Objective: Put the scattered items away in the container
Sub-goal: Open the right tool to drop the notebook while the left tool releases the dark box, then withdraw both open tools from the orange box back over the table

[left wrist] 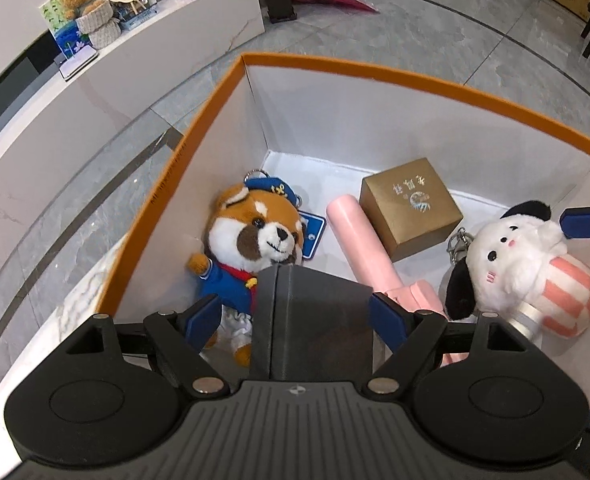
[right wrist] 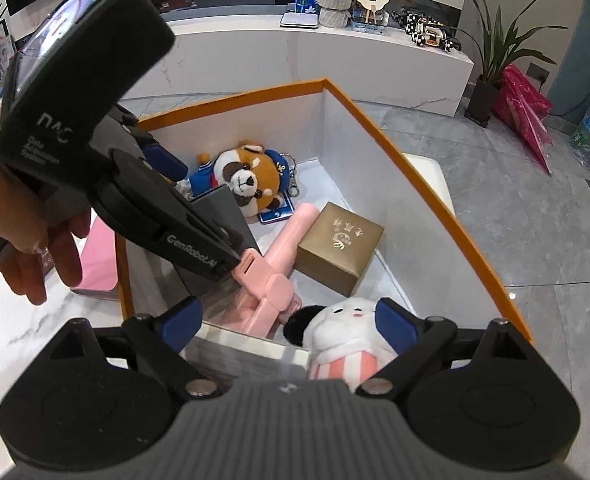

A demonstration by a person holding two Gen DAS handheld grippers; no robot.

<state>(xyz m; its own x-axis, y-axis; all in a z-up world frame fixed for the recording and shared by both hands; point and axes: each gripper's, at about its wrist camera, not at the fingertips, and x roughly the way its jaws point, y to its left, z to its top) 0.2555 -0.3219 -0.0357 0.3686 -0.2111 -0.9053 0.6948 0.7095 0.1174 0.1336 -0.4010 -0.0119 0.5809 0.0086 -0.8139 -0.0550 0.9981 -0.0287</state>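
Container point(left wrist: 223, 92) orange rim, floor crowded | left gripper point(left wrist: 295, 312) spread around grey box point(left wrist: 319, 312) | right gripper point(right wrist: 291, 320) spread.

The left wrist camera sits just behind its hand-held gripper point(left wrist: 295, 312) and looks steeply down into the orange-rimmed box point(left wrist: 375, 66) from close above, with the far corner at 12 o'clock and the floor beyond. The right wrist camera looks down past its own hand-held gripper point(right wrist: 291, 320) from the box's near edge, a little less steeply, toward a white shelf at 12 o'clock. Both views share the box interior: the red panda plush point(left wrist: 255, 232), the pink stick point(left wrist: 355, 240), the gold box point(left wrist: 411, 208) and the white plush point(left wrist: 527, 256).
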